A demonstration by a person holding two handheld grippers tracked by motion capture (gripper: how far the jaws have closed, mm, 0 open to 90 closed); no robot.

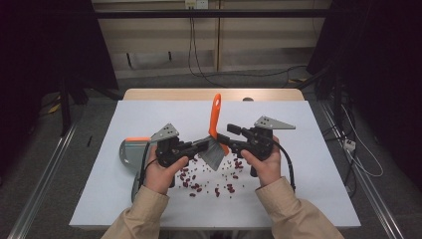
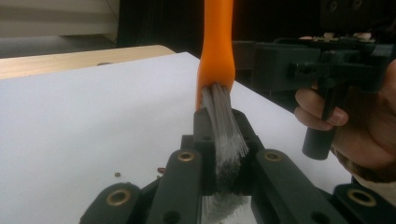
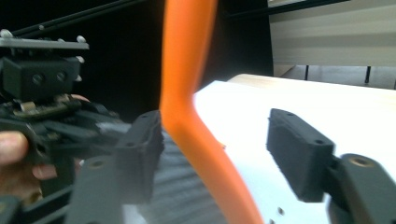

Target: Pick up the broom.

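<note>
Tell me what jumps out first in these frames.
The orange-handled brush stands upright at mid-table, its grey bristles pinched between the left gripper fingers. The right gripper fingers stand open on either side of the orange handle. Dark red beans lie scattered on the white table in front of the hands, and a grey dustpan sits at the person's left.

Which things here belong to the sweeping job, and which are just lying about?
In the job:
- brush, orange handle, bristles clamped in the left gripper
- right gripper, jaws open either side of the handle
- red beans scattered on the white table
- dustpan at the left, most likely

Lying about:
- cables on the floor behind the table
</note>
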